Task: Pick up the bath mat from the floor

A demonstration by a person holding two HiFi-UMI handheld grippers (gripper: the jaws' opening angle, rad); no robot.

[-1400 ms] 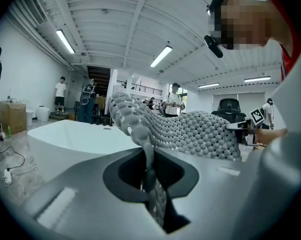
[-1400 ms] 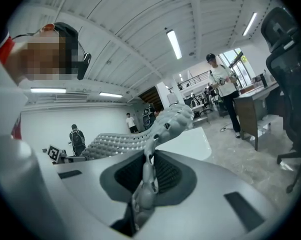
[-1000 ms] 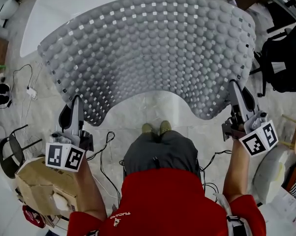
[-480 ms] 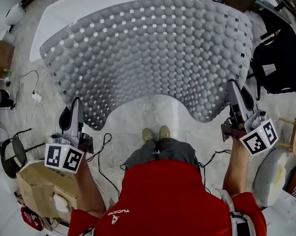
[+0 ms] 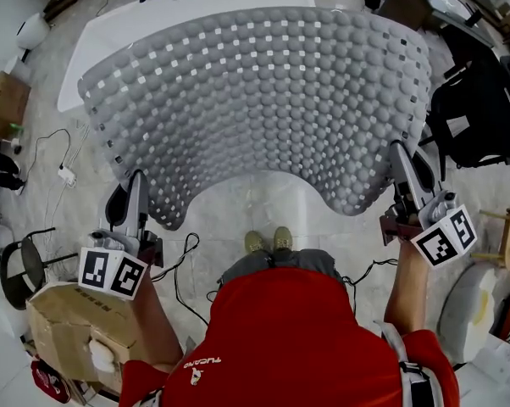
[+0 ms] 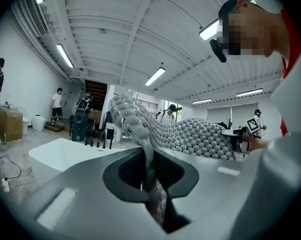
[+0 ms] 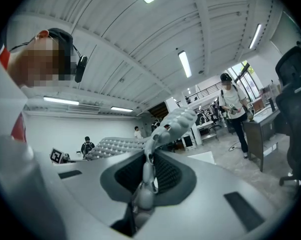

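1. Hanging clear of the floor (image 5: 263, 195), the bath mat (image 5: 263, 100) is a grey pebbled sheet with a U-shaped cut-out in its near edge. It spreads out in front of the person and arches away from both claws.
2. Long axis runs left to right across the person's front. Each near corner sits at one claw, so neither hand is nearer.
3. Left gripper (image 5: 137, 183): jaws almost together, pinched on the near-left corner. The left gripper view shows the thin edge clamped between the jaws and the sheet rising away from them.
4. Right gripper (image 5: 403, 155): same story, jaws almost together on the near-right corner. The right gripper view shows the edge squeezed between them.
5. Shoes (image 5: 268, 241) show on the floor right under the cut-out.
6. Far edge lies over a white tub (image 5: 196, 7); cannot tell if it touches.
7. Cardboard box (image 5: 64, 320) is low by the left arm, well apart from the bath mat.
8. Judgement: the pick-up looks mostly done. The next move turns on both corners travelling together, or the sheet sags or twists.
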